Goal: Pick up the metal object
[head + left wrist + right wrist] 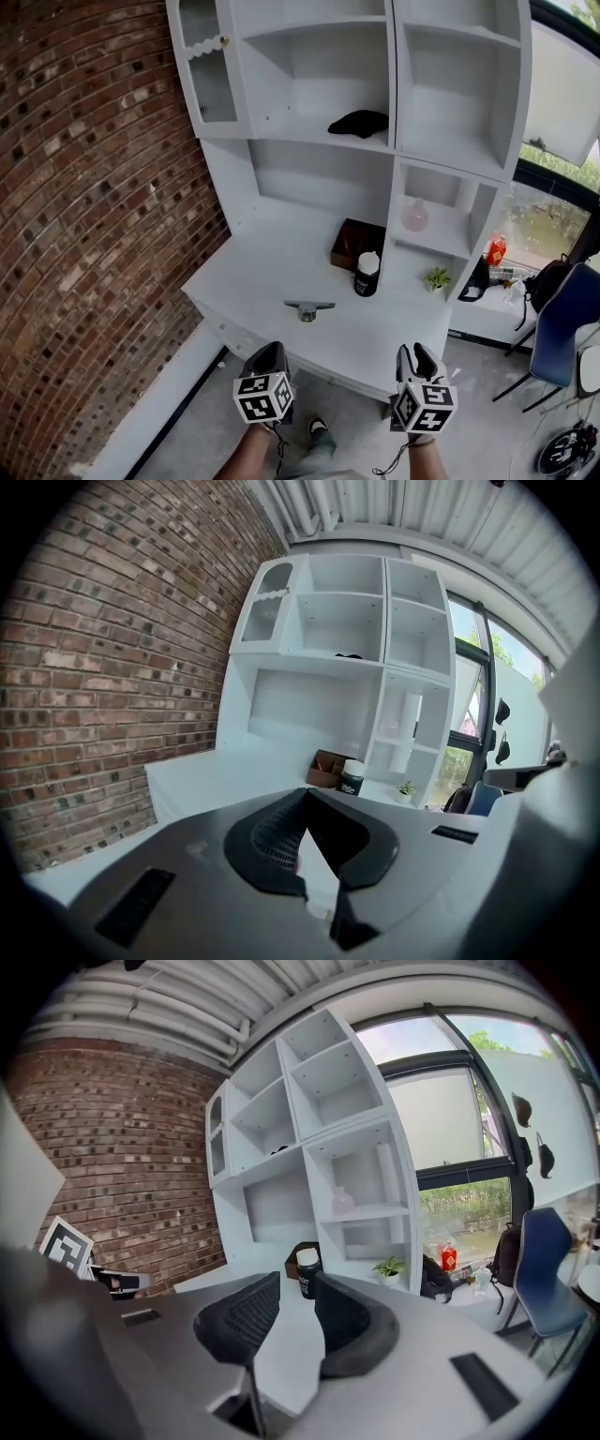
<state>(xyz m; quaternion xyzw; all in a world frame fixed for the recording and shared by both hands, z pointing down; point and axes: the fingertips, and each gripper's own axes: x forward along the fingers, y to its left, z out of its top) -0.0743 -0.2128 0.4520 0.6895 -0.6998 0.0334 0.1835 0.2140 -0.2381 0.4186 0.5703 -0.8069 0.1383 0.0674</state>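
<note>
The metal object (309,307), a small grey T-shaped piece, lies on the white desk (253,277) near its front edge. Both grippers hang in front of the desk and below its edge, well short of the object. My left gripper (267,356) is to the object's lower left; its jaws meet at the tips with nothing held (305,797). My right gripper (415,359) is to the lower right, with a narrow empty gap between its pads (296,1283). Neither gripper view shows the metal object.
A black bottle with a white cap (367,274) and a brown box (357,244) stand behind the object. The hutch shelves hold a pink vase (415,216), a small plant (436,277) and a black item (359,123). A brick wall (84,234) runs along the left; a blue chair (562,323) stands right.
</note>
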